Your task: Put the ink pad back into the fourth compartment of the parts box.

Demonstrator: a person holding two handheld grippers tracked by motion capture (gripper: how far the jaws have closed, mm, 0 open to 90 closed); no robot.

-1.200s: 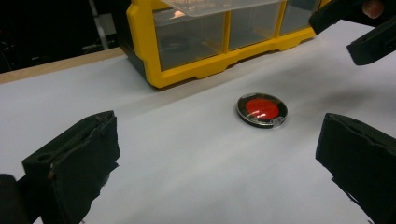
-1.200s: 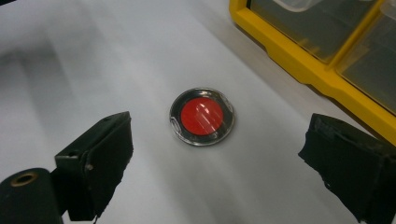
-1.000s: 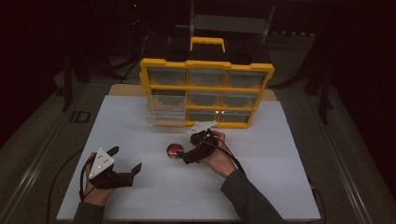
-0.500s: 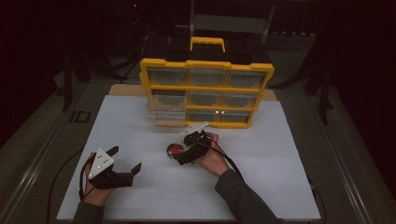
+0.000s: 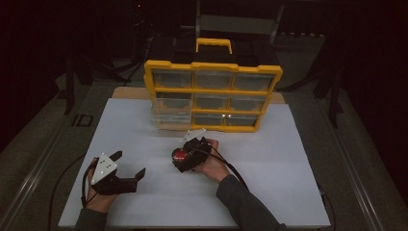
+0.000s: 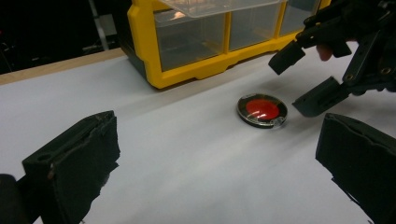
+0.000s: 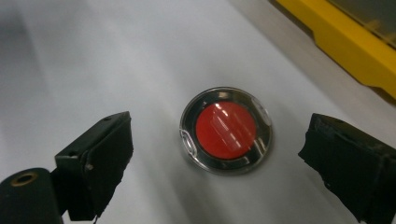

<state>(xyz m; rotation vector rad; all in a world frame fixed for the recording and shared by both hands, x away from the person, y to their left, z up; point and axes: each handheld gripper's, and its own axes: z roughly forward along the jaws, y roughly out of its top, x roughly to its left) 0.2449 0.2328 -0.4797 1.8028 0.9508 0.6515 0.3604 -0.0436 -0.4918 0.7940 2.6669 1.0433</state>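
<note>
Between the right tool's [image 7: 224,158] spread jaws lies a red disc [image 7: 225,129].

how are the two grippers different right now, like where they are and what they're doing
The right gripper is over the round red disc, its jaws either side of it without touching; the left gripper sits apart, nothing between its jaws. The right gripper is nearer the yellow drawer organiser; the left gripper is near the white mat's front left. Both are open.

Glossy red disc [image 7: 225,129] w/ clear plastic cover; matt white tabletop [image 7: 93,56].
</note>
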